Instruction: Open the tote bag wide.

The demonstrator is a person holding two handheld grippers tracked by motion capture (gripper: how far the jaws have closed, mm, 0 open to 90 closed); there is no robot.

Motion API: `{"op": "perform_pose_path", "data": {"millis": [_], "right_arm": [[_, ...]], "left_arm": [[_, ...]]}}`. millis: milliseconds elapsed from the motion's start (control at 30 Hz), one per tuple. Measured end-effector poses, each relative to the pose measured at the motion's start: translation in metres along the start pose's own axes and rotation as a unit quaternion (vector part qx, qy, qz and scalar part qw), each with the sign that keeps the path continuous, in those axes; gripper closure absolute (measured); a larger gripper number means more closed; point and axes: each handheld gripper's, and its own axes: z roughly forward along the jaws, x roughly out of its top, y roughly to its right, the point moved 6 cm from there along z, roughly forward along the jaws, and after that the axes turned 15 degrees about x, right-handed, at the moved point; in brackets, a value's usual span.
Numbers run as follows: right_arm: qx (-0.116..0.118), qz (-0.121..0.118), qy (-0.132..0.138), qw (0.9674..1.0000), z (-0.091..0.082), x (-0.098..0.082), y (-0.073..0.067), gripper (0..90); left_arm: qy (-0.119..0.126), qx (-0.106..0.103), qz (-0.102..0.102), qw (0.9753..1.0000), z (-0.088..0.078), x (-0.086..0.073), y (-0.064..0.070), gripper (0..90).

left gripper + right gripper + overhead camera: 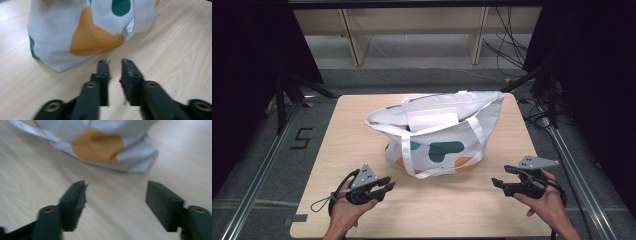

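The tote bag (437, 132) slumps mid-table (362, 210), soft, light cloth; best pinched at a strap. Left hand-held gripper (388, 186) nearly clenched, empty; right hand-held gripper (497, 182) released, empty

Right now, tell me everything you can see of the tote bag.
The tote bag is white cloth, soft and creased, printed with teal and orange blobs. It sits near the middle of the light wooden table, slumped and leaning, mouth open upward and toward the left of the high view. Two white strap handles: one droops down the front face to the tabletop, the other folds across the opening. What is inside cannot be made out. Nothing but the table touches it; both hand-held grippers are short of it.
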Motion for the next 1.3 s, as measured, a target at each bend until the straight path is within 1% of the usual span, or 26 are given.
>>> {"op": "perform_pose_path", "data": {"millis": [33,100,133,167,200,233,267,400,433,467,533,600,633,667,767,833,933,967,1000,1067,1100,1133,1167,1233,1267,1300], "right_arm": [[0.005,-0.017,0.002,0.9998,-0.002,0.007,0.000,45.4],[0.020,-0.025,0.006,0.9995,-0.008,0.021,-0.003,59.5],[0.021,-0.031,0.006,0.9993,-0.011,0.029,-0.005,67.5],[0.021,-0.031,0.006,0.9993,-0.011,0.029,-0.005,67.5],[0.026,-0.039,0.000,0.9989,-0.014,0.036,-0.007,73.7],[0.029,-0.076,0.005,0.9967,-0.020,0.057,-0.006,83.1],[0.031,-0.074,0.006,0.9968,-0.022,0.063,-0.007,85.4],[0.028,-0.095,0.010,0.9950,-0.031,0.098,-0.009,90.0],[0.026,-0.100,0.015,0.9945,-0.033,0.107,-0.010,90.0],[0.028,-0.104,0.019,0.9940,-0.033,0.115,-0.012,90.0],[0.030,-0.116,0.020,0.9925,-0.035,0.135,-0.015,90.0],[0.034,-0.121,0.026,0.9917,-0.035,0.151,-0.017,90.0],[0.034,-0.121,0.026,0.9917,-0.035,0.151,-0.017,90.0],[0.031,-0.134,0.018,0.9904,-0.034,0.171,-0.018,90.0],[0.020,-0.138,0.018,0.9901,-0.026,0.193,-0.015,90.0],[0.015,-0.144,0.004,0.9894,-0.020,0.206,-0.011,90.0],[0.010,-0.141,-0.020,0.9897,-0.005,0.218,-0.004,90.0],[0.010,-0.141,-0.020,0.9897,-0.005,0.218,-0.004,90.0],[-0.006,-0.135,-0.040,0.9900,0.007,0.220,0.005,90.0],[-0.011,-0.132,-0.055,0.9896,0.013,0.218,0.010,90.0],[-0.013,-0.124,-0.078,0.9891,0.029,0.209,0.023,90.0],[-0.015,-0.123,-0.089,0.9884,0.034,0.204,0.027,90.0],[-0.015,-0.101,-0.105,0.9892,0.040,0.195,0.029,90.0],[-0.012,-0.098,-0.139,0.9853,0.053,0.175,0.037,90.0],[-0.017,-0.096,-0.152,0.9836,0.058,0.165,0.042,90.0],[-0.017,-0.096,-0.152,0.9836,0.058,0.165,0.042,90.0]], "left_arm": [[0.014,-0.002,-0.012,0.9998,-0.001,0.005,0.001,81.2],[0.017,-0.017,-0.024,0.9994,-0.004,0.014,0.000,87.1],[0.022,-0.019,-0.027,0.9992,-0.006,0.019,0.000,88.7],[0.022,-0.019,-0.027,0.9992,-0.006,0.019,0.000,89.3],[0.026,-0.025,-0.022,0.9991,-0.009,0.027,-0.002,89.3],[0.026,-0.025,-0.026,0.9990,-0.013,0.038,-0.002,89.3],[0.027,-0.030,-0.029,0.9988,-0.015,0.046,-0.003,89.3],[0.044,-0.034,-0.016,0.9983,-0.027,0.083,-0.010,89.4],[0.044,-0.034,-0.016,0.9983,-0.027,0.083,-0.010,89.3],[0.051,-0.035,-0.011,0.9980,-0.031,0.105,-0.013,89.3],[0.055,-0.026,-0.006,0.9981,-0.031,0.121,-0.018,89.3],[0.060,-0.020,-0.008,0.9980,-0.027,0.138,-0.024,89.3],[0.060,-0.020,-0.008,0.9980,-0.027,0.138,-0.024,89.4],[0.057,-0.017,-0.010,0.9982,-0.021,0.153,-0.031,89.4],[0.046,-0.003,-0.008,0.9989,-0.005,0.169,-0.042,89.4],[0.037,0.000,-0.010,0.9993,0.001,0.171,-0.046,89.4],[0.009,0.015,-0.018,0.9997,0.029,0.171,-0.060,89.4],[0.009,0.015,-0.018,0.9997,0.029,0.171,-0.060,89.4],[-0.003,0.013,-0.023,0.9996,0.043,0.167,-0.065,89.4],[-0.008,0.013,-0.029,0.9995,0.050,0.164,-0.066,89.4],[-0.022,0.006,-0.043,0.9988,0.063,0.156,-0.065,89.4],[-0.030,0.002,-0.042,0.9987,0.069,0.151,-0.064,89.4],[-0.041,0.008,-0.036,0.9985,0.076,0.144,-0.064,89.4],[-0.066,0.012,-0.023,0.9975,0.092,0.128,-0.060,89.3],[-0.077,0.009,-0.029,0.9966,0.099,0.120,-0.058,89.3],[-0.077,0.009,-0.029,0.9966,0.099,0.120,-0.058,89.3]]}}
